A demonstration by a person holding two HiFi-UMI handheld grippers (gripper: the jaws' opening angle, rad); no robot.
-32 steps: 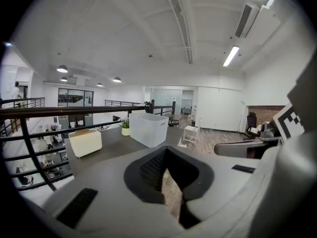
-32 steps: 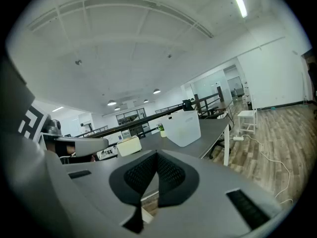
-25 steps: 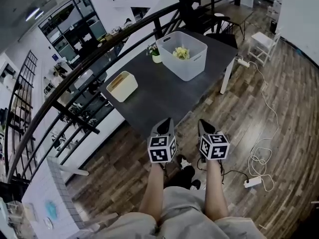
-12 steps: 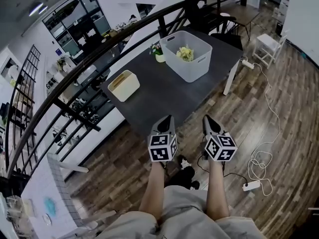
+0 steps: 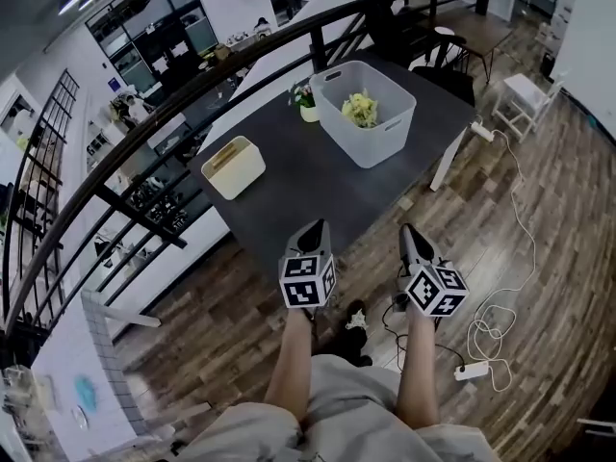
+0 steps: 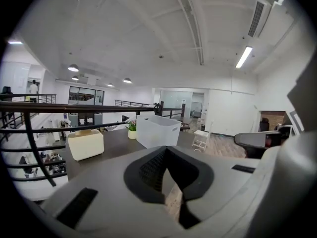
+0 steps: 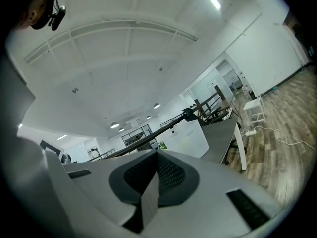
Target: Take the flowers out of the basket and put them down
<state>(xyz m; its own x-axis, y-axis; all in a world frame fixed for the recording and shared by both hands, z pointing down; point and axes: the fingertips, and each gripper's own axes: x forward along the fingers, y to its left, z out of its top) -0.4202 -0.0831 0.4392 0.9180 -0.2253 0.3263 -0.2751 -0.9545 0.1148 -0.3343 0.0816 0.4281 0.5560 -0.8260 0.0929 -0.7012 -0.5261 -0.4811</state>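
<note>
A white plastic basket stands at the far right of the dark grey table, with yellow-green flowers inside it. The basket also shows in the left gripper view and the right gripper view. My left gripper and right gripper hang side by side over the wooden floor, just short of the table's near edge and far from the basket. Both are shut with nothing between their jaws, in the left gripper view and the right gripper view.
A cream box sits at the table's left and a small potted plant stands behind the basket. A black railing runs along the table's far side. A power strip and white cable lie on the floor at right.
The head view has shifted a little and the right gripper has drifted slightly right and down. Both grippers stay shut and empty. The basket and flowers have not moved.
</note>
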